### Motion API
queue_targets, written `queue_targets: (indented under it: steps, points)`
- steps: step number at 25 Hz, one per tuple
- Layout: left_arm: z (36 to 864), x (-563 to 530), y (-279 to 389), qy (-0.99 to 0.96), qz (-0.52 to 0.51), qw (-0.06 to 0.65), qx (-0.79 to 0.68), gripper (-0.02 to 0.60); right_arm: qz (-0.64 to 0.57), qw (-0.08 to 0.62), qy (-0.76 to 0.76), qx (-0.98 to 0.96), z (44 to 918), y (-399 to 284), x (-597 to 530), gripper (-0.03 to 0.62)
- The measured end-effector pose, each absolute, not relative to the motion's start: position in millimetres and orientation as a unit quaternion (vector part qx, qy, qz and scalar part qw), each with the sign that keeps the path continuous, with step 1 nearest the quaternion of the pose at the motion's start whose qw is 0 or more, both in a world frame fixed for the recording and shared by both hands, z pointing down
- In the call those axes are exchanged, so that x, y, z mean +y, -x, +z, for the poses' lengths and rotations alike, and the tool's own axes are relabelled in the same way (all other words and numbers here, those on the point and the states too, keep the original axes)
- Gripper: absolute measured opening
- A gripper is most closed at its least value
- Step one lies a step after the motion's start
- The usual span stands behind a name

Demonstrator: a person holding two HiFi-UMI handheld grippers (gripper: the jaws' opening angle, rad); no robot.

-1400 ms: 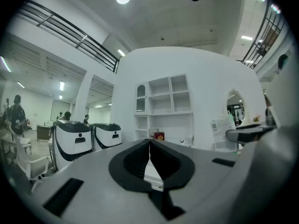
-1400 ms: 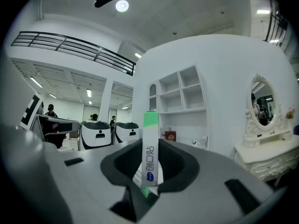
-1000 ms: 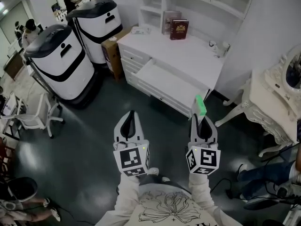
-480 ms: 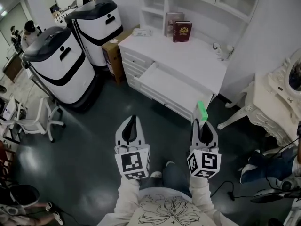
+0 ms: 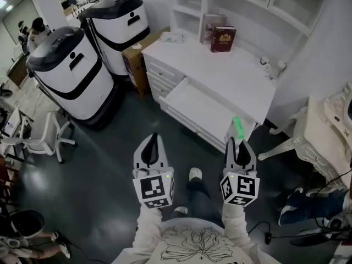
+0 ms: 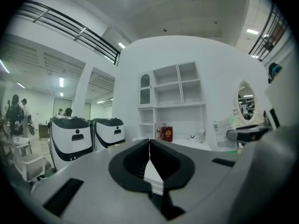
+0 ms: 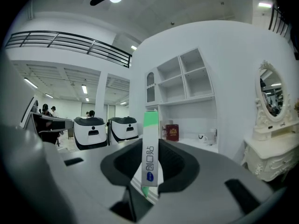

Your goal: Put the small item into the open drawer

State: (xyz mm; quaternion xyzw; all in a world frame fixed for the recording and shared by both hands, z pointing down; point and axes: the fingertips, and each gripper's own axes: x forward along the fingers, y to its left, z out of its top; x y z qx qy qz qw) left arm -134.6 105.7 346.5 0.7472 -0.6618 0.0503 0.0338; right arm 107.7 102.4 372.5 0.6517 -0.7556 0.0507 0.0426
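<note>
Right gripper view alone reveals print on the gripped packet [image 7: 150,157].

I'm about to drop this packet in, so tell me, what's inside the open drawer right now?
The open drawer shows only a bare white bottom. Any part still under the desk top is hidden, and the packet in the right gripper covers its near corner.

Slim green-and-white packet [image 7: 150,155], perhaps cardboard, held upright; white drawer [image 5: 201,102] nearby stands open.
</note>
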Motion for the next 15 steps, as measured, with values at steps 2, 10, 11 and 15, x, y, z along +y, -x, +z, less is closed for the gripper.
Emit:
queue_targets:
  steps: [2,10,11,15]
  points:
    - [344.7,80.6,130.3,-0.744,0.049,0.031,-0.666,0.006,0.049,0.043,-0.647,-0.760,372.2,-111.2,74.4,0.094]
    - [338.4,-22.6,103.7,-0.727,0.052,0.034,-0.683,0.006,0.035,0.054,-0.613,-0.787,361.1,-129.2,-41.5,0.094]
    - [338.9,-34.3,100.2,-0.726,0.053,0.035,-0.685,0.006,0.037,0.055,-0.610,-0.789,361.4,-132.6,-54.6,0.094]
    - [343.6,-72.9,90.8,-0.721,0.053,0.045,-0.690,0.006,0.053,0.062,-0.598,-0.797,372.1,-141.2,-97.8,0.094]
